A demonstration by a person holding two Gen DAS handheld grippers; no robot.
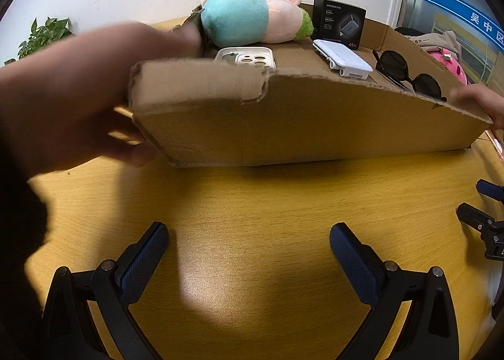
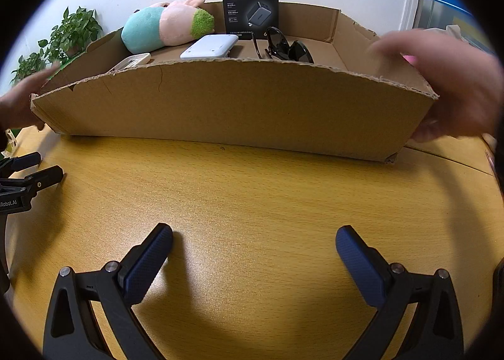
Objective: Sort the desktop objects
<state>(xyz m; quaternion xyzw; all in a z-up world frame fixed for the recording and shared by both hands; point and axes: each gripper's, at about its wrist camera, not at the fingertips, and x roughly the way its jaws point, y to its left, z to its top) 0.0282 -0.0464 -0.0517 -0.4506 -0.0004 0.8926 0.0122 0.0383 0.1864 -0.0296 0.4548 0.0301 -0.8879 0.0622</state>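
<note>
On the yellow desk [image 2: 252, 202], bare hands [image 2: 456, 92] are gripping both ends of the cardboard tray [image 2: 236, 107], which is holding the plush toy [image 2: 163, 29], charger box [image 2: 250, 14], white power bank [image 2: 209, 46], phone case [image 1: 245, 57] and sunglasses [image 2: 286, 48]. The left gripper [image 1: 249, 252] and right gripper [image 2: 253, 254] are resting wide apart, carrying nothing. The risk: if the tray gets tilted, the upright charger box is likely toppling onto the sunglasses.

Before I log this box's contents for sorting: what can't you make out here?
- Phone case: lower part hidden behind the cardboard box front wall, both views.
- Small print on the charger box: too small.
- Hands: motion-blurred.
- Pink item behind the box: mostly hidden, left view.
</note>
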